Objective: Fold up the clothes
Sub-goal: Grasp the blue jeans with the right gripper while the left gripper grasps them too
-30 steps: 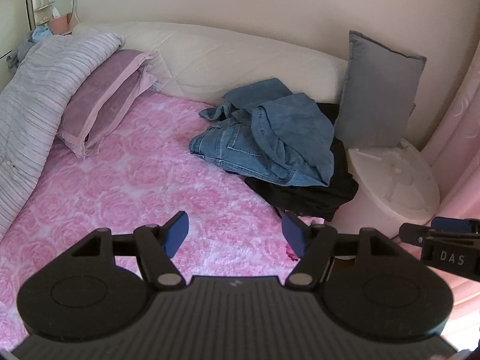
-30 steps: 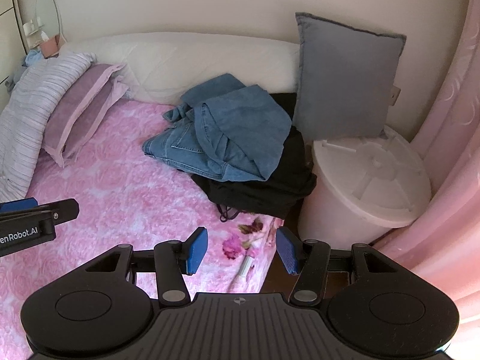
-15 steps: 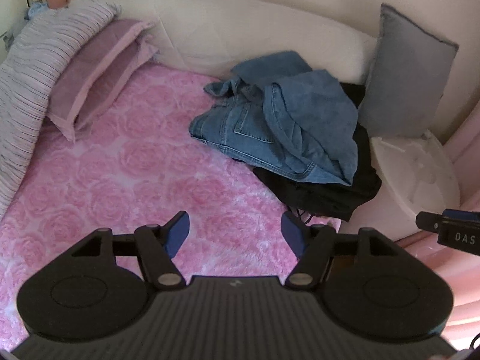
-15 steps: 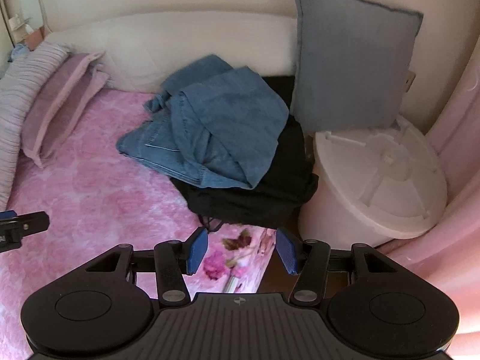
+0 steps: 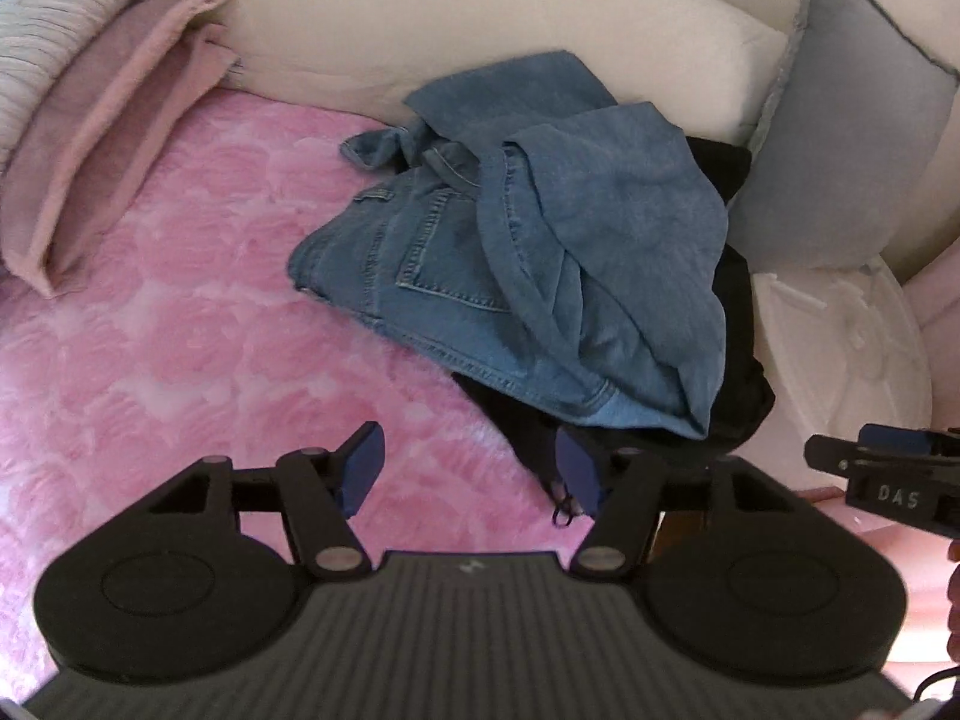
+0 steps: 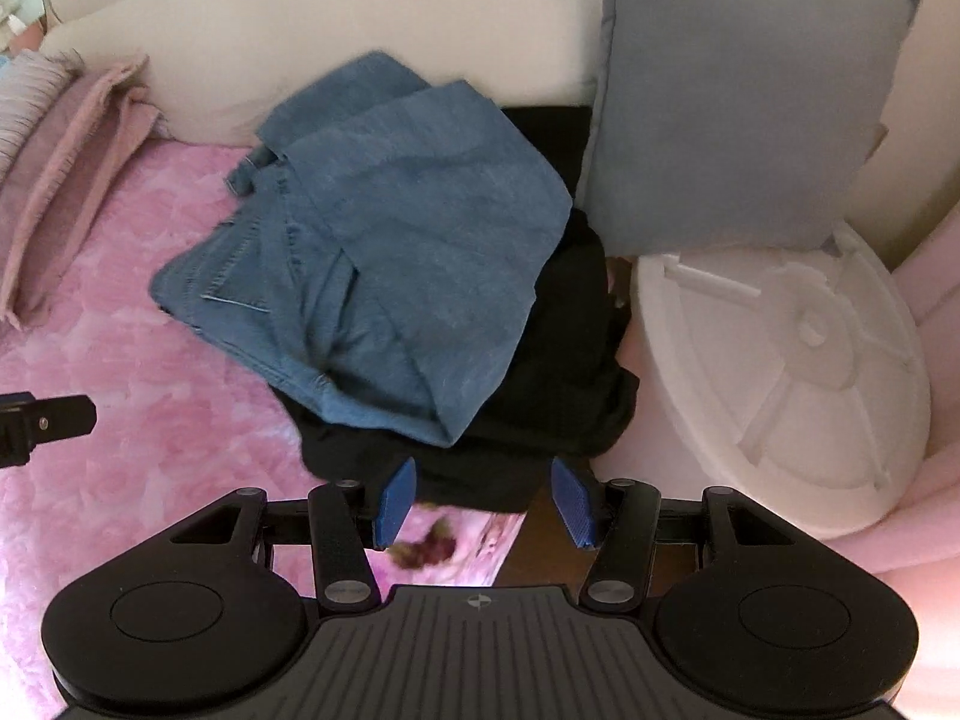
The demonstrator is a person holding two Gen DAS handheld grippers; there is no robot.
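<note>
A crumpled pair of blue jeans (image 5: 516, 258) lies on top of a black garment (image 5: 735, 360) at the right side of the pink bed (image 5: 180, 330). They also show in the right wrist view: the jeans (image 6: 390, 276) over the black garment (image 6: 564, 360). My left gripper (image 5: 471, 471) is open and empty, just short of the pile's near edge. My right gripper (image 6: 485, 501) is open and empty, with its fingertips at the near edge of the black garment. The right gripper's tip (image 5: 864, 459) shows at the right of the left wrist view.
A grey cushion (image 6: 738, 96) leans on the wall behind a white round lid (image 6: 798, 354) beside the bed. Pink pillows (image 5: 102, 138) lie at the left. A cream headboard (image 5: 420, 18) runs along the back. A pink curtain (image 6: 936, 276) hangs at the right.
Both grippers have moved forward and down toward the clothes pile, which now looks larger and nearer. Both stay open.
</note>
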